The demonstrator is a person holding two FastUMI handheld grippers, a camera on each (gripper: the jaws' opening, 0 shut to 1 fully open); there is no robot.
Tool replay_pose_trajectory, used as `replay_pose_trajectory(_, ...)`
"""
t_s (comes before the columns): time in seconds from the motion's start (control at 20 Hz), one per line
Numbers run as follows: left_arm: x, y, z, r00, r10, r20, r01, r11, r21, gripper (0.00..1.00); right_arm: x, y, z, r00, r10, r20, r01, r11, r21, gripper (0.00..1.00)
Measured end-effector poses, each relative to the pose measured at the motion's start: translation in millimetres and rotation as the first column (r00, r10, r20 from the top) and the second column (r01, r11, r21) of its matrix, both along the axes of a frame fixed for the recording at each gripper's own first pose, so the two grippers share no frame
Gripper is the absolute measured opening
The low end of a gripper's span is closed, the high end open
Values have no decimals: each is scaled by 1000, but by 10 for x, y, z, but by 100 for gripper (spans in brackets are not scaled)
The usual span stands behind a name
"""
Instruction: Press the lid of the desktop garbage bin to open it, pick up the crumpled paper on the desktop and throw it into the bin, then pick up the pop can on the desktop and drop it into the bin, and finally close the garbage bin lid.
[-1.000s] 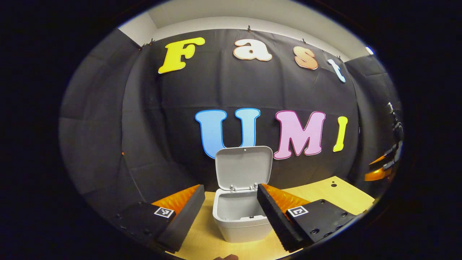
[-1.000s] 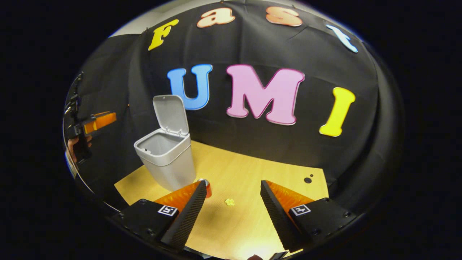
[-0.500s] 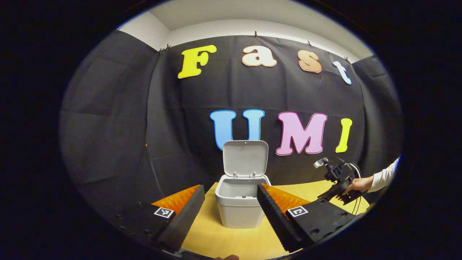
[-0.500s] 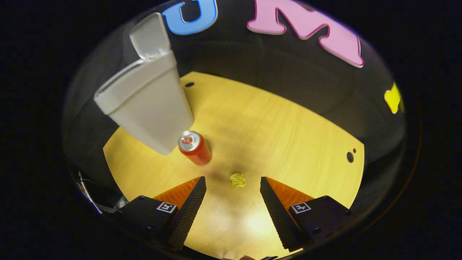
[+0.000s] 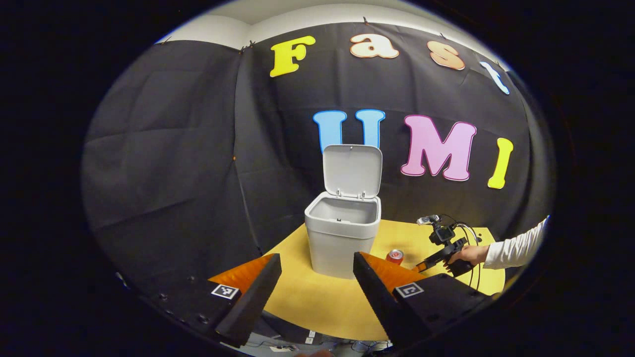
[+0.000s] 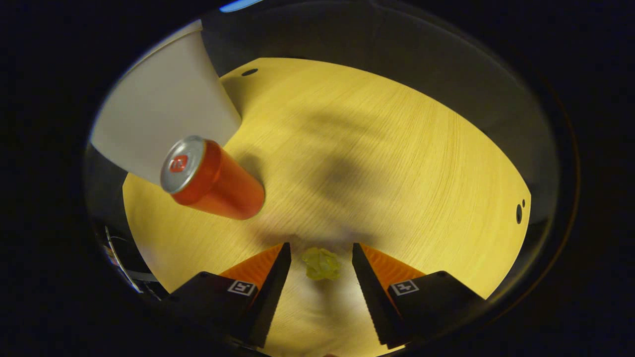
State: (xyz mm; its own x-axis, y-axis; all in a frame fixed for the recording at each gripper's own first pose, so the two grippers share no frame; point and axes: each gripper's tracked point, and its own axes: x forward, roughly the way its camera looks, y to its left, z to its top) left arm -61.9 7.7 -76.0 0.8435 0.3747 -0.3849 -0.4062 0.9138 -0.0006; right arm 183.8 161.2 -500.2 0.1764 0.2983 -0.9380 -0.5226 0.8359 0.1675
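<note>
Right gripper (image 6: 317, 250) spread open, straddling crumpled paper (image 6: 321, 264), no contact. Left gripper (image 5: 317, 263) open, empty. Risk: paper squirts out on closing; can (image 6: 213, 179) at 10 o'clock gets nudged.

The bin (image 5: 342, 243) and its lid (image 5: 352, 170) are pale grey. The can (image 6: 214, 181) is red with a silver top; the paper (image 6: 321, 264) is yellow-green on a light wood-grain table (image 6: 397, 163).

Dim booth; desktop (image 6: 377, 148) lit from above, soft shadows cast. Fisheye bending at edges; right gripper view slightly motion-blurred.
</note>
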Motion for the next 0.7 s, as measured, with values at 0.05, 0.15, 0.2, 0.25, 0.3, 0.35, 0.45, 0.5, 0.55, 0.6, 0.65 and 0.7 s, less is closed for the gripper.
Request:
replay_pose_trajectory(0.05, -1, -54, 1, 1000, 16, 1, -16, 1000, -9, 99, -22, -23, -50, 1000, 4, -24, -4, 1000, -8, 78)
replay_pose_trajectory(0.15, -50, -136, 29, 999, 37, 8, -37, 999, -23, 98, 32, 31, -35, 1000, -4, -13, 5, 1000, 29, 46)
replay_pose_trajectory(0.2, -59, -158, 34, 999, 38, 14, -38, 999, -26, 98, 41, 50, -8, 1000, -8, -11, 9, 999, 47, 50)
replay_pose_trajectory(0.25, -54, -186, 38, 999, 33, 14, -32, 999, -32, 99, 34, 42, 35, 1000, -13, -18, 14, 998, 57, 38)
replay_pose_trajectory(0.3, -17, -211, 19, 1000, 22, 17, -21, 999, -33, 98, 4, 47, 111, 999, -16, -28, 18, 997, 75, 38)
replay_pose_trajectory(0.35, 30, -210, 22, 1000, 7, 20, -7, 1000, -28, 98, -13, 69, 234, 999, -19, -26, 22, 994, 107, 38)
replay_pose_trajectory(0.45, 162, -206, -7, 1000, -18, 16, 19, 999, -28, 98, 54, 171, 607, 999, -50, 21, 44, 978, 205, 39)
replay_pose_trajectory(0.5, 233, -214, -30, 999, -35, 18, 36, 999, -38, 98, 105, 240, 850, 997, -71, 43, 57, 963, 265, 38)
replay_pose_trajectory(0.55, 299, -226, -35, 998, -56, 26, 58, 997, -50, 99, 153, 318, 1111, 994, -93, 56, 70, 944, 322, 38)
replay_pose_trajectory(0.6, 363, -235, -52, 996, -82, 31, 84, 995, -60, 99, 217, 400, 1388, 991, -114, 77, 77, 925, 373, 38)
replay_pose_trajectory(0.65, 425, -234, -52, 994, -106, 36, 108, 992, -60, 98, 402, 304, 1641, 985, -132, 111, 74, 904, 421, 37)
replay_pose_trajectory(0.7, 484, -216, -58, 991, -128, 42, 130, 990, -53, 99, 522, 372, 1922, 977, -148, 153, 60, 882, 468, 38)
